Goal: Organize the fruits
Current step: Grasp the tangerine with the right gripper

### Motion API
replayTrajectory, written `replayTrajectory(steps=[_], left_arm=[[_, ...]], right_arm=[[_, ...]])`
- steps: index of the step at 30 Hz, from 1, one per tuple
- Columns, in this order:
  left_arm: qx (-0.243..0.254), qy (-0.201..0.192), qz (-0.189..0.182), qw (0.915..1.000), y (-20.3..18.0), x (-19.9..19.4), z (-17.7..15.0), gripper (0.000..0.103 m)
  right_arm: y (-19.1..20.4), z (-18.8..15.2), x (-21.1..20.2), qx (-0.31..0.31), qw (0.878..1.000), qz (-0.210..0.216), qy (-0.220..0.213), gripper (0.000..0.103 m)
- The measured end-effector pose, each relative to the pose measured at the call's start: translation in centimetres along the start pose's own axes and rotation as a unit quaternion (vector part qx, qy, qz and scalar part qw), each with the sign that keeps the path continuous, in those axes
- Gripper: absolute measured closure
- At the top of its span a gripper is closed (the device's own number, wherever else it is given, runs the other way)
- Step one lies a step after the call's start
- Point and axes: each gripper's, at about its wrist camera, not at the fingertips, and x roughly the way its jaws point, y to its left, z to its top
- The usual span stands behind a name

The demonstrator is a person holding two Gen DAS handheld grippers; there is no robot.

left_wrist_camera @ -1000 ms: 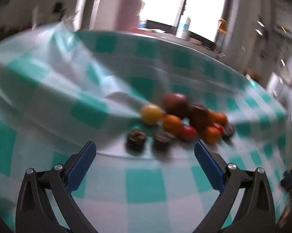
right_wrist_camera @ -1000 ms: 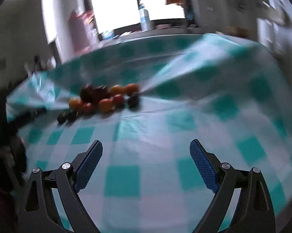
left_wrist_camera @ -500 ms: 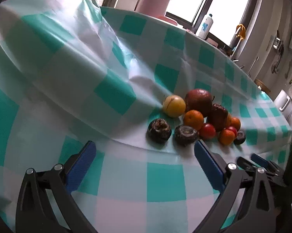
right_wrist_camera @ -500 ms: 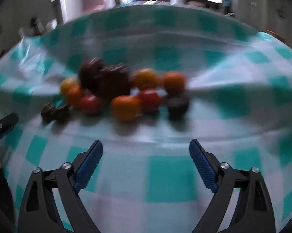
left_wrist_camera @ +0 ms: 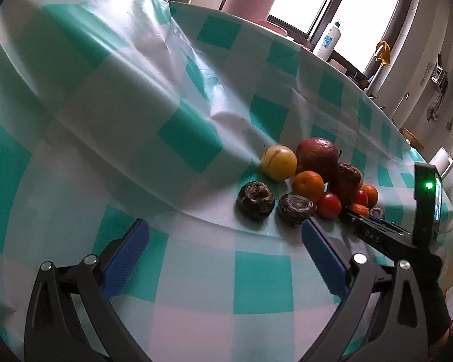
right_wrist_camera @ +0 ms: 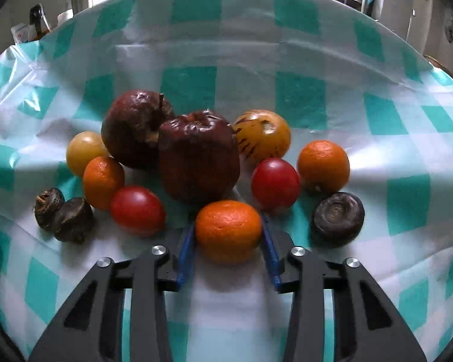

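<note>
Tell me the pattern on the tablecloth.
The tablecloth is a teal and white check, clearest in the right wrist view.

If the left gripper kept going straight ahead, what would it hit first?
Probably the two dark wrinkled fruits at the near edge of the pile, directly ahead of the open left gripper; depth is uncertain, and it might meet the checked tablecloth first.

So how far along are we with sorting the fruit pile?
Barely begun. Nothing looks sorted: the apples, tomatoes, other oranges and dark fruits sit in one cluster on the checked cloth. In hand: the right gripper has just closed on the nearest orange, not lifted. The left gripper is open, empty. All the rest remains.
</note>
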Motion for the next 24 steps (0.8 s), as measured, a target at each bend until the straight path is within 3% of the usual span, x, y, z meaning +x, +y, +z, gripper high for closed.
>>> replayTrajectory(steps=[5, 11, 15, 19, 22, 24], left_arm=[[0.017, 0.003, 0.003, 0.9998, -0.6, 0.1, -0.2, 0.002], [0.081, 0.008, 0.007, 0.9967, -2.7, 0.3, -1.0, 0.002], [0.122, 0.022, -0.014, 0.9922, -4.2, 0.7, -1.5, 0.002], [0.106, 0.030, -0.019, 0.9937, -3.8, 1.1, -1.2, 0.002], [0.116, 0.030, 0.014, 0.9927, -3.9, 1.6, -0.8, 0.002], [0.133, 0.034, 0.031, 0.9900, -4.1, 1.9, -0.9, 0.011]], right_arm=[[-2.0, -2.3, -2.2, 0.035, 0.999, 0.024, -0.017, 0.064], [-4.3, -5.5, -4.9, 0.073, 0.994, 0.080, -0.035, 0.064], [-4.5, -6.5, -5.8, 0.105, 0.988, 0.108, -0.042, 0.064], [-4.4, -6.6, -6.0, 0.115, 0.984, 0.130, -0.045, 0.064], [-4.0, -6.3, -6.0, 0.112, 0.983, 0.138, -0.045, 0.064], [-3.9, -6.4, -6.2, 0.108, 0.983, 0.144, -0.048, 0.064]])
